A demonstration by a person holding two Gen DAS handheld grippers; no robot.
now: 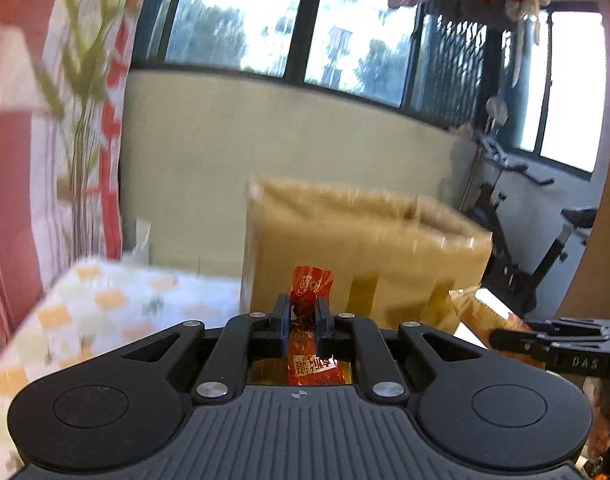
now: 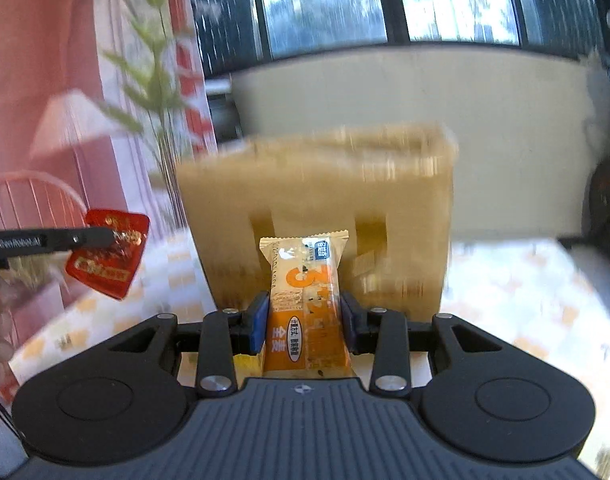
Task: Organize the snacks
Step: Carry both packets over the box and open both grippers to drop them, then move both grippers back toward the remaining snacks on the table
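Note:
My left gripper (image 1: 302, 314) is shut on a red snack packet (image 1: 309, 284), held upright in the air. It also shows in the right wrist view (image 2: 107, 254), at the left, with the left gripper (image 2: 117, 237) clamped on it. My right gripper (image 2: 304, 316) is shut on an orange and yellow snack bar (image 2: 305, 288). That bar shows at the right of the left wrist view (image 1: 485, 316), held by the right gripper (image 1: 495, 338). A tan cardboard box (image 2: 317, 200) stands just beyond both grippers, also in the left wrist view (image 1: 361, 240).
A table with a white, orange-checked cloth (image 1: 105, 304) carries the box, also in the right wrist view (image 2: 525, 280). A green plant (image 1: 85, 92) and red-and-white curtain (image 1: 9, 200) stand at the left. An exercise bike (image 1: 513, 240) stands at the right, below the windows.

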